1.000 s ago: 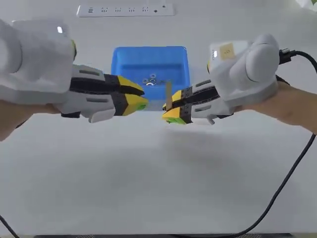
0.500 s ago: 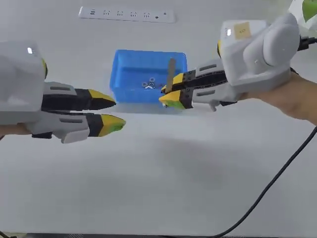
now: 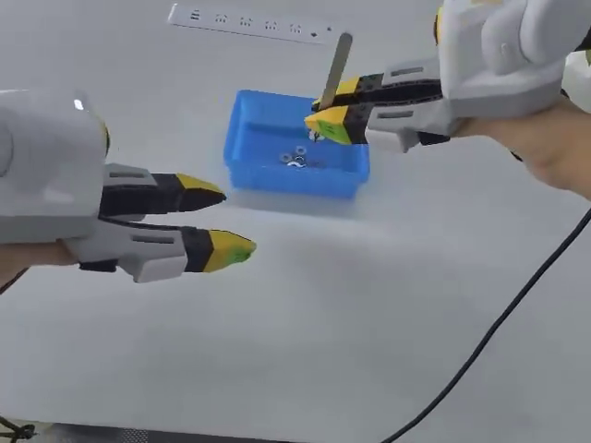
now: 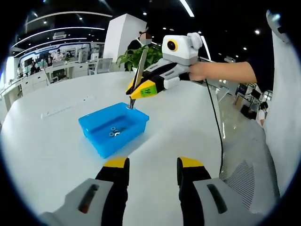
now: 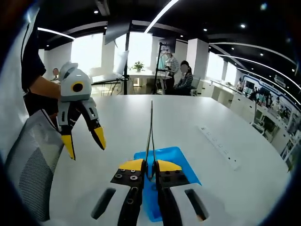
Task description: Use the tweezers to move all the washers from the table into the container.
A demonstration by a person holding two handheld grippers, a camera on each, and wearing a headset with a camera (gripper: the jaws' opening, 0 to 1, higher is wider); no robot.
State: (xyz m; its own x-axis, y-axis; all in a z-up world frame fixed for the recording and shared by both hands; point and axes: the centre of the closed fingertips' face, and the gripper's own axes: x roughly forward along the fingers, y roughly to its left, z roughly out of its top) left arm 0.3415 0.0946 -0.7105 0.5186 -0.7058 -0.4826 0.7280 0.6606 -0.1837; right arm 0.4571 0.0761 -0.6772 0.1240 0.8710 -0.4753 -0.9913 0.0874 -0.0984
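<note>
White tabletop [image 3: 369, 305] bears a blue plastic container [image 3: 236, 148] of metal washers [image 3: 297, 159]. Right gripper [image 3: 323, 122], at its 1 o'clock, clenches slim metal tweezers [image 3: 336, 60]; left gripper [image 3: 231, 221], 7 o'clock, gapes released.

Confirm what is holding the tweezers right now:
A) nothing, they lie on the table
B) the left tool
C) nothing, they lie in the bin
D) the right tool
D: the right tool is shut on the tweezers, holding them upright over the bin, while the left tool is open and empty.
</note>
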